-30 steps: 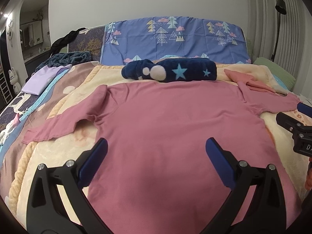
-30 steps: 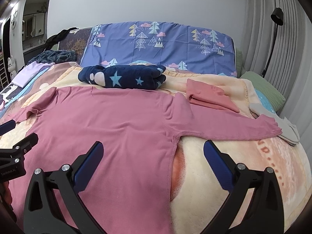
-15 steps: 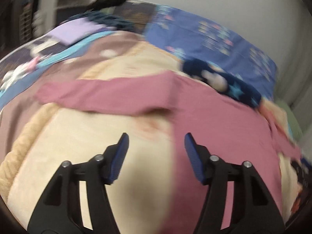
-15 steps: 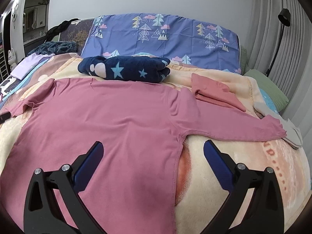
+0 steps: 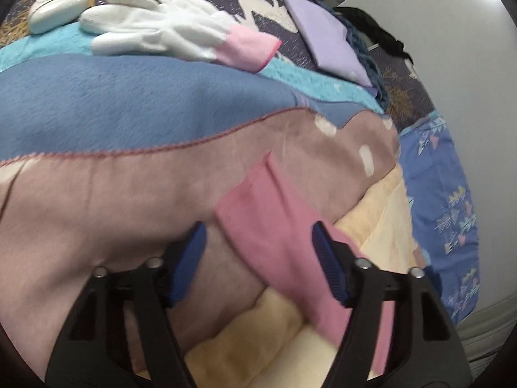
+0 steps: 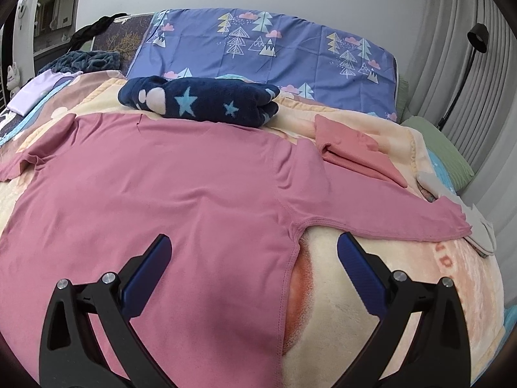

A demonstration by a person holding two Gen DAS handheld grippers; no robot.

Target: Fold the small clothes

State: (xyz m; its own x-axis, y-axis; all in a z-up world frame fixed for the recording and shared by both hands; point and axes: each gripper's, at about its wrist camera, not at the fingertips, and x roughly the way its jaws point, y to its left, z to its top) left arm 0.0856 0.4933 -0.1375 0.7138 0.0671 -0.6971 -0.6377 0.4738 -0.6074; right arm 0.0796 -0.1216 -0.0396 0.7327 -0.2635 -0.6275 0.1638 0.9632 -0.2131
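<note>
A pink long-sleeved shirt lies spread flat on the bed, both sleeves stretched out. In the left wrist view its left sleeve runs between the blue pads of my left gripper. Those jaws are closing, and the pads stand apart from the cloth on both sides. My right gripper hovers open over the shirt's right side seam below the armpit, with the right sleeve reaching out towards the right. Nothing is pinched in it.
A rolled navy star blanket and a folded salmon garment lie beyond the shirt, before a blue tree-print pillow. White gloves, a white oval gadget and a folded lilac cloth sit left of the sleeve.
My left gripper swung from the shirt's body out to the left sleeve end, rolled over, and narrowed its jaws around the sleeve. The right gripper crept slightly forward and stayed open.
</note>
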